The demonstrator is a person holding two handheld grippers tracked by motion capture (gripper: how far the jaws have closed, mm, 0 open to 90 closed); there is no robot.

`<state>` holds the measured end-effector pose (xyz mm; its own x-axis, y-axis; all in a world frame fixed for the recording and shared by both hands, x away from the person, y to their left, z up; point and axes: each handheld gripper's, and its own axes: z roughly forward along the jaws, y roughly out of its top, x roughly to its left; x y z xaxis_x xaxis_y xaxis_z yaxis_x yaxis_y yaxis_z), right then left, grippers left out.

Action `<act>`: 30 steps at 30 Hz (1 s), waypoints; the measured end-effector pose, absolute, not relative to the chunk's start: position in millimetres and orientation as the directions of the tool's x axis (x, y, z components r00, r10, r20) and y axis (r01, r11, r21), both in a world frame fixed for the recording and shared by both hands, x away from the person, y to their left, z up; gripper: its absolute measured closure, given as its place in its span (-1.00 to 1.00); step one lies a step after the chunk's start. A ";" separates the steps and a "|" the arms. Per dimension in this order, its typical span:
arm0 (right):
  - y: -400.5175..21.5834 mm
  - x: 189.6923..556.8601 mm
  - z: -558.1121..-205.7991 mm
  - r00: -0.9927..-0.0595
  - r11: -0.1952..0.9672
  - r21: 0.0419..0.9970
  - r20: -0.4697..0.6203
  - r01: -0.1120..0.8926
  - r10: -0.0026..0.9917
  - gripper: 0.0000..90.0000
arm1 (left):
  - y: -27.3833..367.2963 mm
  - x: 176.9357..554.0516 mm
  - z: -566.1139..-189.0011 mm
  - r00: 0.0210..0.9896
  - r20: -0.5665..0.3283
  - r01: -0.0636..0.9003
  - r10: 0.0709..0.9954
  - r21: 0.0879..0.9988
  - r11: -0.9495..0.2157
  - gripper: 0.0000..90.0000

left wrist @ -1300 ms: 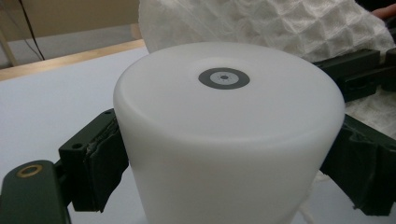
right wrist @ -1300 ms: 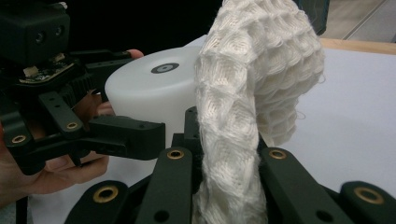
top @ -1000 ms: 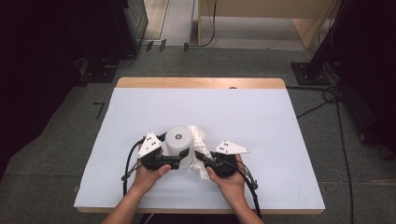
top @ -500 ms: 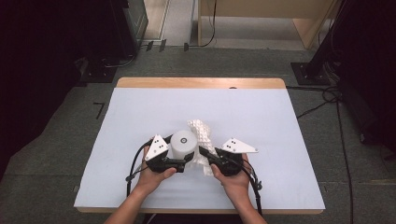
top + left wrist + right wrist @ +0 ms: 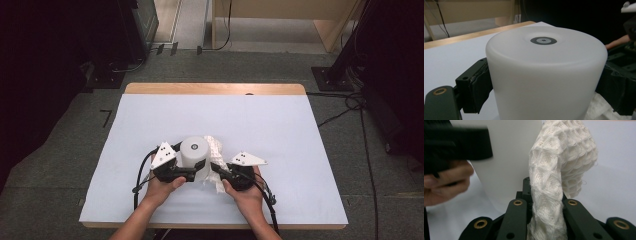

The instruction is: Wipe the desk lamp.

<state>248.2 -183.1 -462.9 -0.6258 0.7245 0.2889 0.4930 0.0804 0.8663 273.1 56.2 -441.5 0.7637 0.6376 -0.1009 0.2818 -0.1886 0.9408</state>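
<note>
White waffle-weave cloth (image 5: 554, 195) is seen pinched between the closed jaws of the right gripper (image 5: 220, 172); in the right gripper view the fabric rises out of the jaws and folds over just beside the wall of the white cylinder (image 5: 506, 165). The jaws of the left gripper (image 5: 192, 172) are closed on the white cylinder (image 5: 546, 75), with one pad pressed to its left wall in the left gripper view and the other jaw met at its right wall.

Compared with the high view of a second ago, both hands are found nearer the front edge of the table, and the cylinder and cloth have been drawn with them; the cylinder, then tilted with its side shown, is now set upright with its flat top and small dark ring turned to the camera.

Relative to the grippers, the cylinder (image 5: 195, 151) stands between them and just ahead of their jaws, while the cloth (image 5: 216, 147) lies against its right side and reaches down to the right gripper. Beneath them the pale blue sheet (image 5: 280, 130) covers the wooden table (image 5: 215, 88), well inside its far edge.
</note>
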 end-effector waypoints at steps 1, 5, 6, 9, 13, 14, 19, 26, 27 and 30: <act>-184.2 247.7 -459.6 -0.626 0.072 0.872 0.288 0.485 0.725 0.78 | 55.2 272.8 -442.5 0.764 -0.095 0.281 0.639 0.939 -0.196 -0.79; -189.7 244.0 -445.2 -0.633 0.044 0.892 0.283 0.449 0.720 0.78 | 51.4 272.6 -444.3 0.767 -0.083 0.275 0.637 0.938 -0.209 -0.79; -191.4 244.1 -443.1 -0.637 0.041 0.898 0.278 0.438 0.719 0.78 | 50.5 272.5 -444.6 0.767 -0.079 0.273 0.637 0.938 -0.212 -0.79; -192.4 246.4 -446.9 -0.633 0.045 0.893 0.281 0.447 0.721 0.78 | 49.3 272.1 -445.1 0.766 -0.064 0.266 0.640 0.937 -0.225 -0.80; -188.9 249.9 -458.8 -0.627 0.067 0.873 0.291 0.483 0.722 0.78 | 54.6 275.5 -440.5 0.761 -0.096 0.272 0.641 0.945 -0.182 -0.80; -187.6 250.6 -462.4 -0.626 0.076 0.865 0.296 0.496 0.721 0.78 | 55.7 276.1 -439.2 0.758 -0.100 0.272 0.644 0.947 -0.173 -0.79; -187.1 251.4 -465.3 -0.625 0.091 0.860 0.288 0.502 0.726 0.78 | 53.4 278.4 -443.0 0.741 -0.064 0.270 0.668 0.940 -0.210 -0.80; -203.5 252.1 -456.9 -0.591 0.042 0.878 0.285 0.477 0.755 0.77 | 50.4 281.8 -457.5 0.677 0.010 0.268 0.736 0.928 -0.260 -0.80; -204.6 252.5 -457.2 -0.589 0.040 0.878 0.285 0.477 0.756 0.78 | 51.6 281.8 -458.0 0.676 0.001 0.272 0.737 0.929 -0.251 -0.80; -206.4 253.3 -458.0 -0.587 0.041 0.879 0.282 0.475 0.759 0.78 | 51.2 277.9 -460.0 0.681 0.033 0.245 0.731 0.931 -0.271 -0.80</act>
